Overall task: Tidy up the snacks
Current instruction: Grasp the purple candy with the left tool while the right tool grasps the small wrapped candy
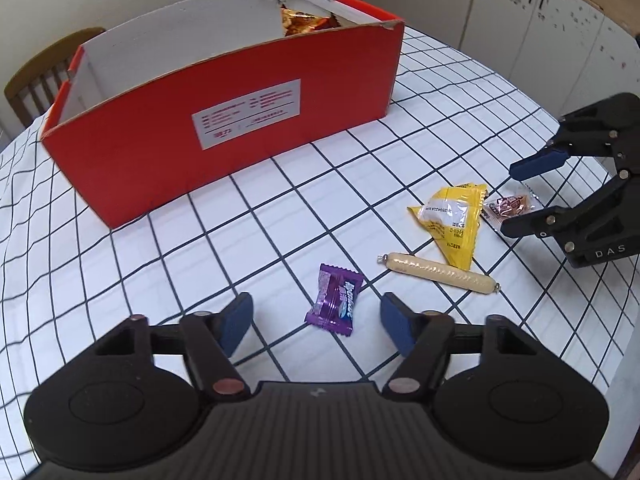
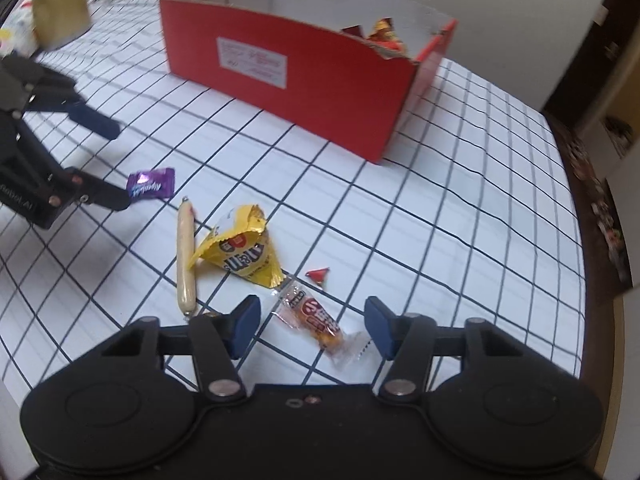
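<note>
Left wrist view. Left gripper (image 1: 316,322) at bottom centre, jaws spread wide, nothing held. Purple candy (image 1: 335,305) lies flat on the checked tablecloth (image 1: 208,248) between the blue pads, touching neither. Crinkly foil wrapper: light, probably slick. Best taken across the narrow middle of the body, not the twisted ends, which would likely slide out. Sausage stick (image 1: 438,273) lies to the right of centre, firm-looking and smooth, may roll; grip mid-length. Yellow packet (image 1: 454,222) just above it, soft, puffed, crushable. Red box (image 1: 224,120) fills the upper left, open-topped, an orange-gold wrapper (image 1: 304,20) showing in its far corner. Right gripper (image 1: 520,196) enters from the right edge, spread wide over the small clear-wrapped snack (image 1: 510,205).

Right wrist view. Right gripper (image 2: 312,328) at bottom centre, wide apart and empty. The clear-wrapped snack (image 2: 316,320) lies diagonally between the pads, near neither. Thin film, light, floppy tails; pinch the filled middle. A red scrap (image 2: 319,275) lies just above it. Yellow packet (image 2: 240,252) and sausage stick (image 2: 186,256) sit left of centre, touching or nearly so. Left gripper (image 2: 116,164) at the left edge, open around the purple candy (image 2: 151,185). Red box (image 2: 300,64) at top centre, well apart from the loose snacks. View slightly blurred.
</note>
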The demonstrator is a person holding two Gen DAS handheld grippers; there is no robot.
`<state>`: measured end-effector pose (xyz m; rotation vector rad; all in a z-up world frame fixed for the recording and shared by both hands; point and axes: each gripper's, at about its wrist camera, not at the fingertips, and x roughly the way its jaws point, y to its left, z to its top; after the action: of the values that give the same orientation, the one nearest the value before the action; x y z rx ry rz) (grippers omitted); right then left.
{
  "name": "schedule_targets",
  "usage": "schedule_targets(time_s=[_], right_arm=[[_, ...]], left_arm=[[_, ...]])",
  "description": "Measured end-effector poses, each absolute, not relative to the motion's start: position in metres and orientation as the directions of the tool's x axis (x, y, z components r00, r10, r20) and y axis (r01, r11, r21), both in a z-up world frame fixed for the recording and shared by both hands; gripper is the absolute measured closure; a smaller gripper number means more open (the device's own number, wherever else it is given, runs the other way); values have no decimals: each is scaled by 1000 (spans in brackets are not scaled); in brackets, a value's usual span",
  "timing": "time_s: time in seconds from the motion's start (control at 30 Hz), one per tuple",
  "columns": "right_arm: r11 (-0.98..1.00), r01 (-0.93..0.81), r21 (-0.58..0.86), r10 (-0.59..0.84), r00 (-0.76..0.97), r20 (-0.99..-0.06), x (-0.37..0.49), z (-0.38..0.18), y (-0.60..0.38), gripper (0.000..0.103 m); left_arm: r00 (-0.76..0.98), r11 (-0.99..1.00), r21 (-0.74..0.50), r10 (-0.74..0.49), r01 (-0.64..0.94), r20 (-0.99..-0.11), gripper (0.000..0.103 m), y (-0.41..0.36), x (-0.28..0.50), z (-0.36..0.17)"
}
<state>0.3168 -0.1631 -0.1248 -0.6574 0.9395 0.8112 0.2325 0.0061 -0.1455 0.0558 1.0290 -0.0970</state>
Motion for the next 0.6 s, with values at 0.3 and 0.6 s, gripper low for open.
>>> schedule_targets(time_s=[0.3,0.6], right_arm=[[529,-841,-112,303,311,-901,321,-133,-167,60],[613,-787,-75,315,331,-889,314,-134,-175,81]], left_arm=[[476,984,-12,-95,176,-874,48,0,236,-157],[473,986,2,-80,169,-878,72,-5,239,-157]])
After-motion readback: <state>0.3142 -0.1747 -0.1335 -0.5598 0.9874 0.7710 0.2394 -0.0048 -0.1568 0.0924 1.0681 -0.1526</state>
